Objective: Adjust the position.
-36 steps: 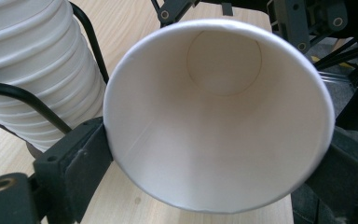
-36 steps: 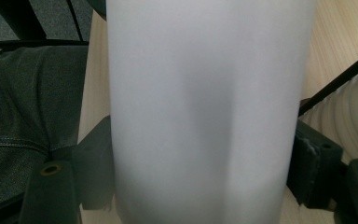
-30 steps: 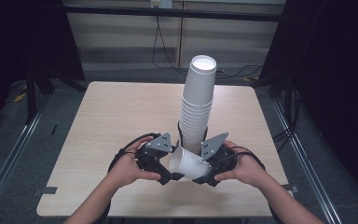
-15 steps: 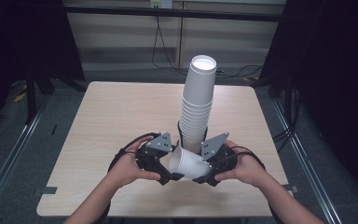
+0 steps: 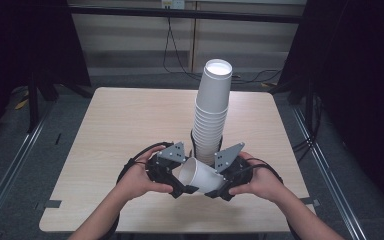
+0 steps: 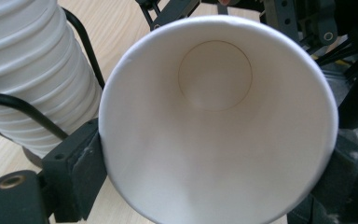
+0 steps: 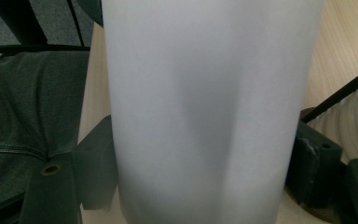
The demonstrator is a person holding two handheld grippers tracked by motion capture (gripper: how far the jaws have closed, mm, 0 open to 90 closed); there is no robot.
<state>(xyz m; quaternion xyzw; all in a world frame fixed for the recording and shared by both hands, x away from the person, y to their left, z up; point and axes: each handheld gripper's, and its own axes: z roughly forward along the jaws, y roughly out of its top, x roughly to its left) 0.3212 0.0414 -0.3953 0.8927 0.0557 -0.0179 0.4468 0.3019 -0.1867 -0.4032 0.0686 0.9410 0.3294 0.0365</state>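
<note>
Left gripper (image 5: 180,187) clamped the paper cup (image 5: 200,176) at its mouth end, jaws pressed on both sides of the rim. Right gripper (image 5: 219,190) clamped the same cup near its base. Cup lay on its side between them, above the near table (image 5: 120,125) edge. Tall stack of cups (image 5: 211,115) stood upright just behind, cup's mouth close beside it.
</note>
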